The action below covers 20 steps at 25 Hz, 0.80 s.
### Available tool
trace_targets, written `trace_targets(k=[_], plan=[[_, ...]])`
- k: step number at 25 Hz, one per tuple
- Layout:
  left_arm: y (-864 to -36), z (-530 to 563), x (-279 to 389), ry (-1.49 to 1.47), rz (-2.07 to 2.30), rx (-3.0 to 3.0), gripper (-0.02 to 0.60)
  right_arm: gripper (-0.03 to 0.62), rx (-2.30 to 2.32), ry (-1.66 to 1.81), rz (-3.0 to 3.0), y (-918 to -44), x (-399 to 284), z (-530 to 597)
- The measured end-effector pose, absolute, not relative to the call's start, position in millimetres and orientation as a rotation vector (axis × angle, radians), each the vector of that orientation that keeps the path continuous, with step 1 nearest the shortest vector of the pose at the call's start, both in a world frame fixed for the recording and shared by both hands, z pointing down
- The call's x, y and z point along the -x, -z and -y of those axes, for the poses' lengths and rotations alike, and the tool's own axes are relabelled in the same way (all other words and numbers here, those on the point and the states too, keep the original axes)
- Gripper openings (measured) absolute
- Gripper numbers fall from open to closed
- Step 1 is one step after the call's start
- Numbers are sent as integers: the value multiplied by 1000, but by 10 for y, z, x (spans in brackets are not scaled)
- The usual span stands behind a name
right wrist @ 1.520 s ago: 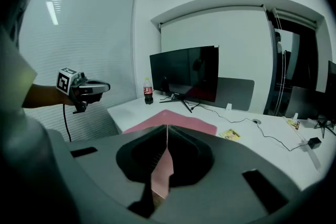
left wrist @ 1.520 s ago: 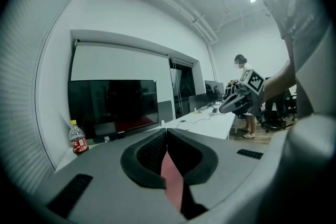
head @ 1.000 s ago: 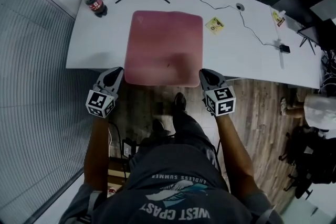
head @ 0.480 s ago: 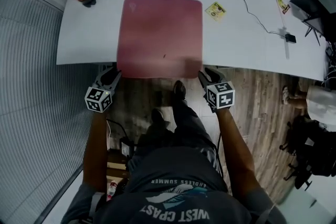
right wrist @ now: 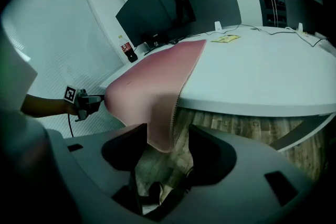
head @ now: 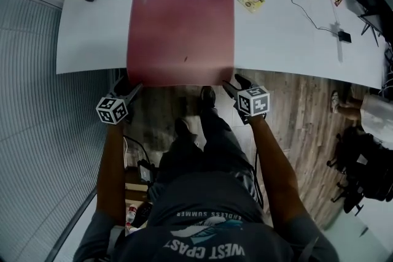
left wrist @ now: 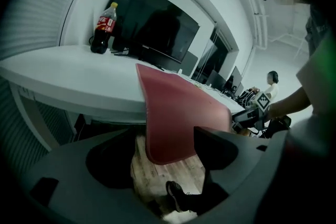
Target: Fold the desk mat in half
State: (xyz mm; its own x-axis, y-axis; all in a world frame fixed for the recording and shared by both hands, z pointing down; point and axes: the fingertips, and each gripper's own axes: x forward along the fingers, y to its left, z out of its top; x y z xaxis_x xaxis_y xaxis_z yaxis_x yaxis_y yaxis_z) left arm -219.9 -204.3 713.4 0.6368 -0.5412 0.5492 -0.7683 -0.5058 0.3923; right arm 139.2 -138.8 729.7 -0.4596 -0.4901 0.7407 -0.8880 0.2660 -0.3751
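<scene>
Left gripper [head: 131,86] gapes at white desk's [head: 92,34] edge, above wooden floor [head: 295,108].

L gripper [head: 130,89] & R gripper [head: 229,84] dropped to desk [head: 276,34] edge, jaws just opening, mat [head: 181,27] corners between.

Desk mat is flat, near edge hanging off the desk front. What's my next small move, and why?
Probably close both grippers on the near corners. The desk mat lies unfolded, and the left gripper and right gripper, whose jaws have just been opening, each have a hanging corner between the jaws, unpressed. Gripping there would let you carry that edge to the far side.
</scene>
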Motion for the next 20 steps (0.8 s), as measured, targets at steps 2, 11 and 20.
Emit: trace_targets(k=[2,11,20], plan=[[-7222,2026,2190,-438,1001,-2209,360,275,-1211,-1107,2062,-7396,-1369,1367],[-7438,1991,2227,-290,986,-2102,309,190,-1096,-1069,2098,-7534,-1220,1364],[-7265,1896,2266,-253,982,-2114,57,48,-1066,-978,2084,-7369,-1238,1262]])
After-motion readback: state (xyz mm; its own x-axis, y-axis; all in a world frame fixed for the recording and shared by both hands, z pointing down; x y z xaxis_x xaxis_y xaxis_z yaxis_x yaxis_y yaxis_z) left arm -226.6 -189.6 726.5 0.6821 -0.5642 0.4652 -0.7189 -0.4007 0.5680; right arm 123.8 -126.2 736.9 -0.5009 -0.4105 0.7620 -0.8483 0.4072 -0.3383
